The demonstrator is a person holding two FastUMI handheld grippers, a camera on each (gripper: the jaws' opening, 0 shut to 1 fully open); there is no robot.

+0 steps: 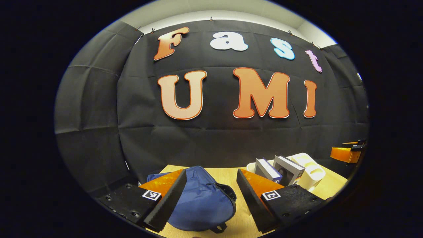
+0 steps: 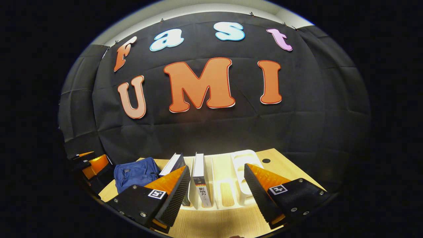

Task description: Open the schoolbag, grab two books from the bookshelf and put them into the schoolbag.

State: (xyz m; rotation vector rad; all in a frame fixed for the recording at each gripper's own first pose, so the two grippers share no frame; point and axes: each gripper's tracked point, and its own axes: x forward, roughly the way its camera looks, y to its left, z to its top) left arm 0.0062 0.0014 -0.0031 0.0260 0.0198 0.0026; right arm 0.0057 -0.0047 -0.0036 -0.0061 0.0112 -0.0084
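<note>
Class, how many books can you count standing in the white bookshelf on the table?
2. One book stands upright in a slot of the bookshelf; the other book leans beside it, nearer the schoolbag, partly hidden behind a gripper finger. More could be hidden there.

Left tool (image 1: 208,195) wide apart, unloaded; right tool (image 2: 216,195) likewise.

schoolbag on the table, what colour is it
Blue, with dark trim. The schoolbag shows best in the left gripper view.
</note>
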